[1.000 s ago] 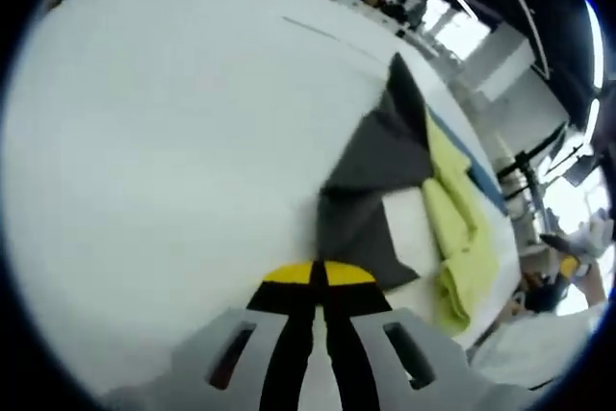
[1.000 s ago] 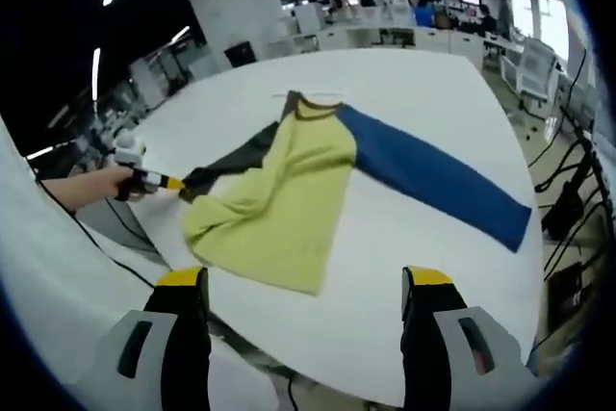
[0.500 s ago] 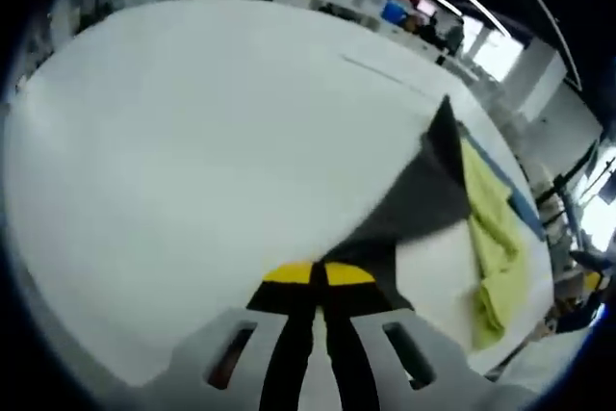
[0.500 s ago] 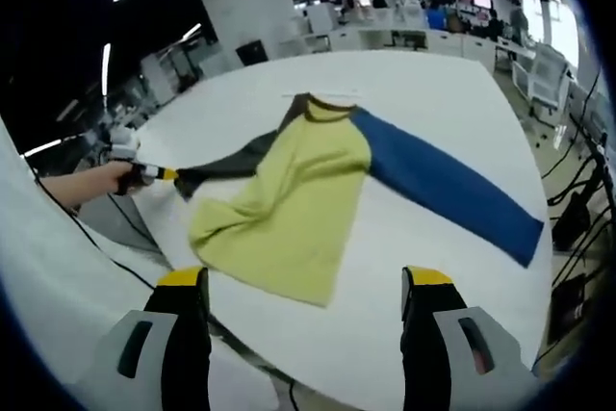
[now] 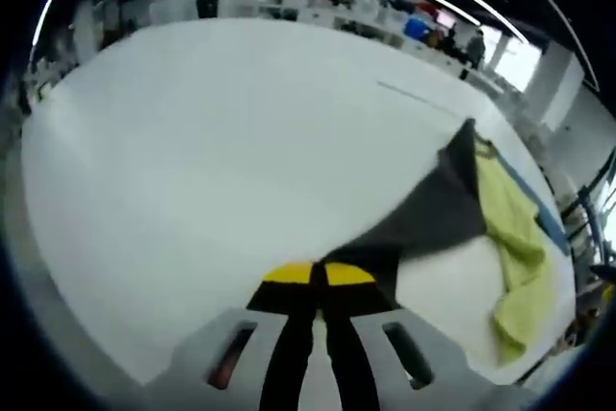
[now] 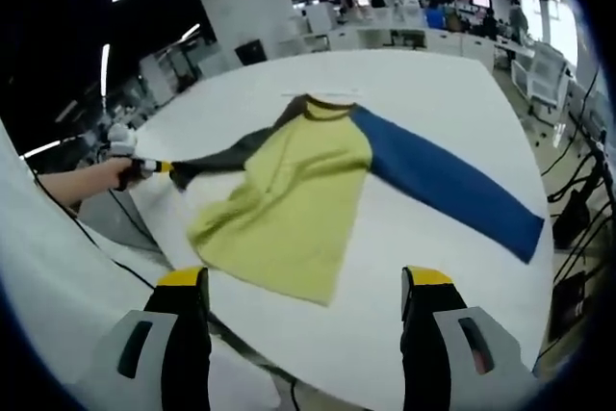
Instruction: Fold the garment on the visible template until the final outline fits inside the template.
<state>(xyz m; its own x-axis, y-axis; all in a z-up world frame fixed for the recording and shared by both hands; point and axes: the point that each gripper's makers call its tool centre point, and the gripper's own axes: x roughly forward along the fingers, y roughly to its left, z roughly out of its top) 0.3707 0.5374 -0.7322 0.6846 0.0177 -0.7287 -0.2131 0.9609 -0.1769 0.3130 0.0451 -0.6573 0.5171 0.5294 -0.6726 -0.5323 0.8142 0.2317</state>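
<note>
A long-sleeved shirt lies on the white table (image 6: 433, 84). It has a yellow body (image 6: 289, 199), a blue sleeve (image 6: 443, 190) and a dark grey sleeve (image 6: 221, 154). My left gripper (image 5: 319, 274) is shut on the cuff of the grey sleeve (image 5: 433, 209), which runs taut up and to the right toward the yellow body (image 5: 515, 247). In the right gripper view the left gripper (image 6: 146, 167), held by a hand, sits at the table's left side. My right gripper (image 6: 305, 281) hovers open over the near table edge, below the shirt's hem, with nothing between its fingers.
A thin dark line (image 5: 414, 98) is marked on the table beyond the collar (image 6: 322, 103). Bare table (image 5: 212, 141) stretches wide to the left of the grey sleeve. Desks, chairs and people fill the room behind. Cables hang at the right edge (image 6: 577, 190).
My left gripper has drawn the grey sleeve outward, away from the yellow body, so the folded sleeve now lies stretched straight. The right gripper has stayed open and hardly moved.
</note>
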